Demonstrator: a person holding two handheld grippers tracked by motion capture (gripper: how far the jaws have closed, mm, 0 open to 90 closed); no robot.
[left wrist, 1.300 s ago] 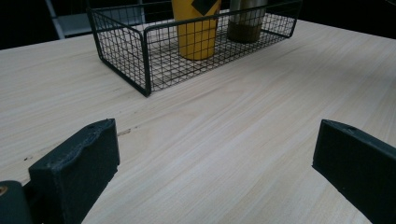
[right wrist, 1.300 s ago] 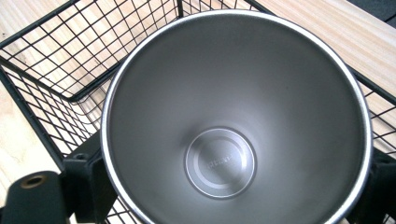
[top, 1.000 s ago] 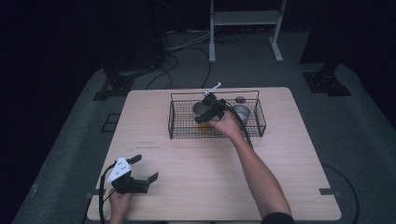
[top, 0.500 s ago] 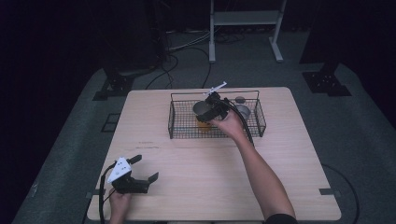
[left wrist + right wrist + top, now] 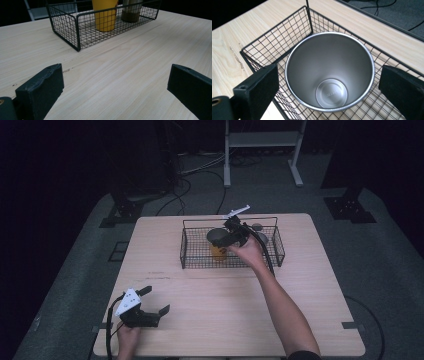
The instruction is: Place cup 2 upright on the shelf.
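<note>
Dark flooring and cable runs surround a pale wooden table (image 5: 300,320). On the far half of the table stands a black wire basket (image 5: 187,251), the reference landmark. Inside the basket, a steel cup (image 5: 329,72) stands upright near one corner, mouth up and empty. In the high view its rim sits over a yellow cup (image 5: 218,253); how the two relate cannot be told. A second metal cup (image 5: 131,11) stands beside the yellow cup in the basket.

The right gripper (image 5: 232,234) hovers over the basket. Its jaws have just been opening and now stand spread on either side of the steel cup, clear of its rim.

The left gripper (image 5: 150,300) rests on the table well short of the basket, at the near left corner, jaws spread with only bare tabletop between them.
</note>
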